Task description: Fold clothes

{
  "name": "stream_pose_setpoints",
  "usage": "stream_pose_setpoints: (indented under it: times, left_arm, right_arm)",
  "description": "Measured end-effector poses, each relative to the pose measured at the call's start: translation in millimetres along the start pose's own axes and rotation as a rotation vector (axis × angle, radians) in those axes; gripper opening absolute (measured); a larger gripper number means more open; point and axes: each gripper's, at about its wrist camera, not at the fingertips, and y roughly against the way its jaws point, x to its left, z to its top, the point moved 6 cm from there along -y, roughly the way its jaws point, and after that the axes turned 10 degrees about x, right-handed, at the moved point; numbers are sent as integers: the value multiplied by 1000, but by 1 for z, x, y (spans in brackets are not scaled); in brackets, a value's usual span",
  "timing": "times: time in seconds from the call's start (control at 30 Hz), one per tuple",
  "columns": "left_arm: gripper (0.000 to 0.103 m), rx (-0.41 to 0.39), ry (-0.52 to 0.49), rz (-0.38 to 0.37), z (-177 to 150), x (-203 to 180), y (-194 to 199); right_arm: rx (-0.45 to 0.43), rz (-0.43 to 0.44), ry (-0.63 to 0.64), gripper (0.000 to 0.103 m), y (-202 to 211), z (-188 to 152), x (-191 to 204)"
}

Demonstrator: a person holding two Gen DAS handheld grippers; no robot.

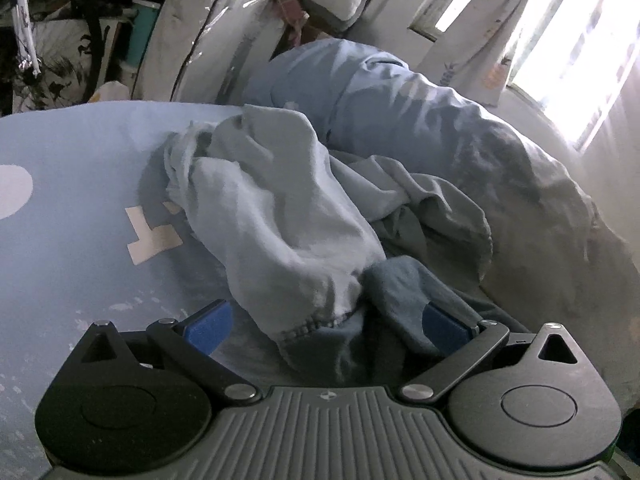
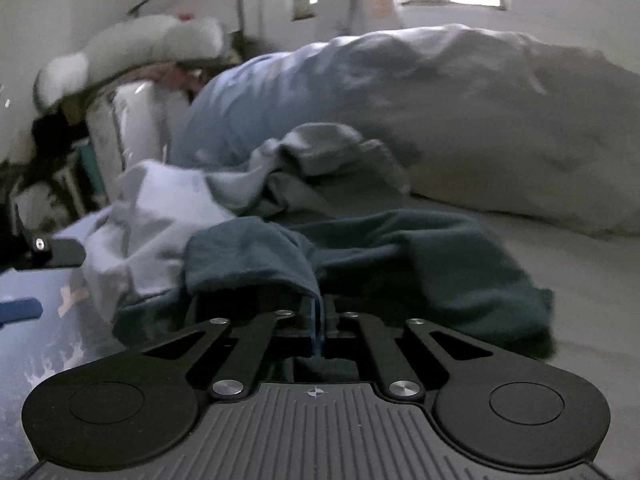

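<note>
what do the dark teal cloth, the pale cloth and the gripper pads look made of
Dark teal cloth: soft knit, likely cotton jersey; matte, limp folds, a stitched hem.
Pale cloth: fuzzy, possibly fleece or brushed cotton; napped matte surface, blanket-type stitching along its edge.
Pads: blue, seemingly rubber or soft plastic; flat, dull, finely textured face. The black links behind them look like hard matte plastic with metal pins.

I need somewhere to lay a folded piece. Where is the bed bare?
Bare: the blue sheet left of the pale garment, around its white letter print, and the grey stretch between the dark garment and the duvet. Crowded: the middle, where the clothes heap.
</note>
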Motion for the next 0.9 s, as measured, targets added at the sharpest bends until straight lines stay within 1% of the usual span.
stream_pose_setpoints:
  times: [0.1, 0.33, 0.47, 0.57, 0.67, 0.83, 0.9]
  left_arm:
    - [103, 7, 3, -4, -2, -3, -2]
    - [103, 13, -13, -20, -7, -13, -3]
    - [103, 22, -22, -33, -11, -21, -5]
    - [103, 37, -39, -57, -17, -31, -8]
    - [103, 51, -72, -81, -24, -44, -10]
    - [103, 81, -128, -124, -39, -67, -14]
    - [103, 92, -140, -137, -45, -75, -17]
  right_arm:
    - [-26, -19, -30, 3, 20, -4, -21]
    - [-103, -78, -105, 2, 84, -17, -71]
    - [-132, -136, -178, 2, 123, -33, -109]
    - [-144, -191, -223, 2, 149, -49, -136]
    - [-145, -247, -280, 2, 170, -67, -164]
    - [-92, -319, -406, 2, 195, -112, -211]
    - [-60, -327, -445, 3, 196, -129, -221]
